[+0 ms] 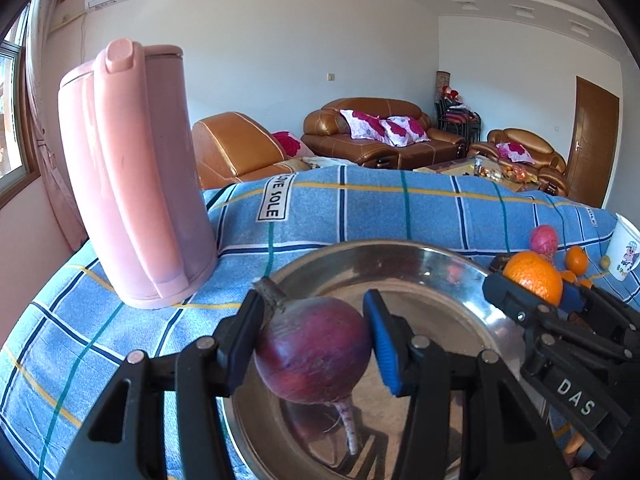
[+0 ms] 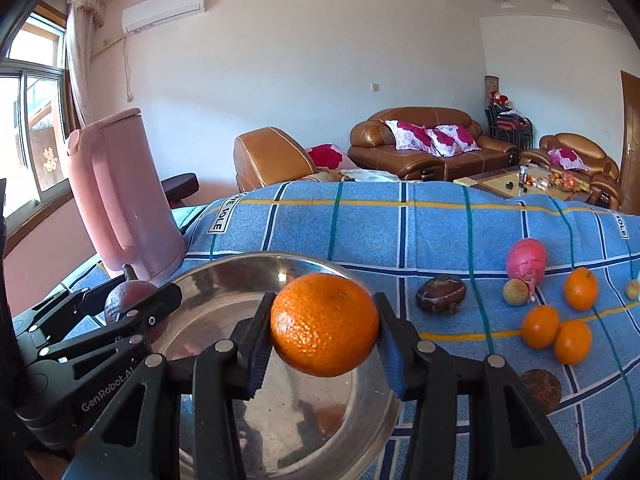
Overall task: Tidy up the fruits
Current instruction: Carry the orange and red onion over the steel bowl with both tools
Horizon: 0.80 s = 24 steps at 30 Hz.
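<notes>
My left gripper (image 1: 314, 338) is shut on a dark red beet-like root (image 1: 316, 346) with a pale tail, held over the steel basin (image 1: 420, 264). The right gripper (image 2: 322, 330) is shut on an orange (image 2: 325, 328), also above the steel basin (image 2: 248, 268). In the left wrist view the right gripper (image 1: 532, 284) and its orange (image 1: 534, 276) show at the right. In the right wrist view the left gripper (image 2: 132, 300) and the root (image 2: 128, 294) show at the left. Loose oranges (image 2: 540, 326) lie on the blue checked cloth (image 2: 400, 232) to the right.
A pink kettle (image 1: 132, 176) stands left of the basin. On the cloth at the right lie a pink toy (image 2: 526, 260), a brown fruit (image 2: 440, 294), a small pale fruit (image 2: 515, 291), a brown disc (image 2: 542, 390) and a white cup (image 1: 624, 246). Brown sofas stand behind.
</notes>
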Each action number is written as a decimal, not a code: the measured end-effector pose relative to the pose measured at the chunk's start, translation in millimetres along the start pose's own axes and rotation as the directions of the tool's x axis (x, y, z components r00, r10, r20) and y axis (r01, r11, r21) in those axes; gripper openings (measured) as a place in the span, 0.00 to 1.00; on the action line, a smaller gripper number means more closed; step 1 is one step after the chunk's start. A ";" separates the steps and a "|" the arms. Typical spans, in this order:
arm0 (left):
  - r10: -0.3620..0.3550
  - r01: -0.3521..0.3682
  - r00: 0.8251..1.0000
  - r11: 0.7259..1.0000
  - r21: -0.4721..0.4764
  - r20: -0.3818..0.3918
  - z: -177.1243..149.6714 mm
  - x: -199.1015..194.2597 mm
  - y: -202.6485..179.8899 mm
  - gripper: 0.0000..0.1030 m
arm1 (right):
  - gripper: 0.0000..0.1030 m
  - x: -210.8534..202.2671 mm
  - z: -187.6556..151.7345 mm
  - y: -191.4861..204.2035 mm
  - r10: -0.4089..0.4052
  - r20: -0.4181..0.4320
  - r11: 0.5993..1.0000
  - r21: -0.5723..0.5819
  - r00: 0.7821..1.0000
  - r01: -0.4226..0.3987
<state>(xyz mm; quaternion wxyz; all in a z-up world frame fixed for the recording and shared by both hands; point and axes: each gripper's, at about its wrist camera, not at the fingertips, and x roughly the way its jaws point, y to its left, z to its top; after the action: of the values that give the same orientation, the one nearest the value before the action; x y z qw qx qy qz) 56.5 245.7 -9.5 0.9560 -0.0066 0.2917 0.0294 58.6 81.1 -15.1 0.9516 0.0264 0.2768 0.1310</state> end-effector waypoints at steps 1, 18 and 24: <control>0.009 -0.009 1.000 1.000 0.001 -0.007 -0.4 1.5 0.2 0.52 | 0.48 3.3 0.7 -0.8 0.003 -0.013 1.000 0.005 1.000 -0.003; 0.108 -0.107 0.992 0.994 0.015 -0.066 -4.8 17.2 1.5 0.52 | 0.48 38.5 4.8 14.8 0.054 -0.152 0.998 -0.013 0.987 -0.057; 0.126 -0.126 0.986 0.992 0.002 -0.107 -5.9 24.1 5.3 0.52 | 0.48 39.7 3.3 21.0 0.064 -0.153 0.997 -0.035 0.986 -0.070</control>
<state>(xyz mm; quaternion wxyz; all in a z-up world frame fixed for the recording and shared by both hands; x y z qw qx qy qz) 72.8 252.0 -27.9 0.9352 0.0081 0.3423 0.0901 87.6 111.9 -30.4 0.9232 0.0066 0.3447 0.1700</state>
